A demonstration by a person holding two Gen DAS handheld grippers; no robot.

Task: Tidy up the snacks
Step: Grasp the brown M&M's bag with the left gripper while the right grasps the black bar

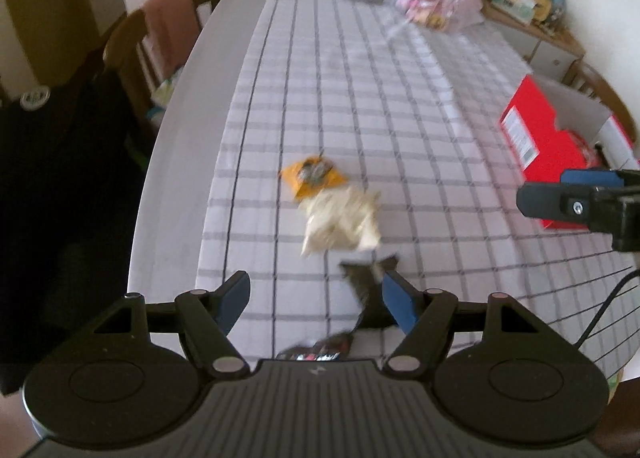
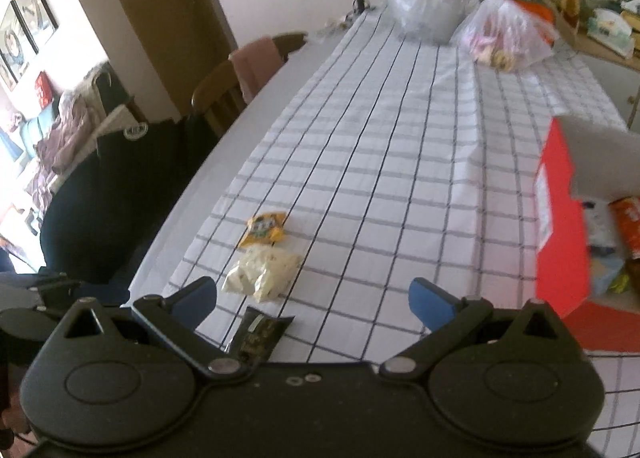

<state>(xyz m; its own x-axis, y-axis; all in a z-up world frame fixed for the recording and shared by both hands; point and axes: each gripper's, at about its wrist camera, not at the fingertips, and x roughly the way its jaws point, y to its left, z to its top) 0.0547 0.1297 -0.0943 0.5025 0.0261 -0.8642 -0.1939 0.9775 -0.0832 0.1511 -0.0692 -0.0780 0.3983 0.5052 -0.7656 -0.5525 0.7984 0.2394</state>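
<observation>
Yellow snack packet [image 2: 265, 229] lies on the checked tablecloth [image 2: 400, 162] near its left edge, a pale packet [image 2: 262, 273] just nearer and a black packet [image 2: 260, 332] nearest. Right gripper [image 2: 314, 300] and left gripper [image 1: 316, 300] both hover released, grasping nothing. Red box [image 2: 560, 226] sits right, with snacks inside.

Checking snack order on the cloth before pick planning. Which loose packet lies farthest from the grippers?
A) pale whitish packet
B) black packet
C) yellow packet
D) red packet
C: in the right wrist view the yellow packet lies beyond the pale whitish packet, which lies beyond the black packet nearest the right gripper; the left wrist view shows the same order.
</observation>
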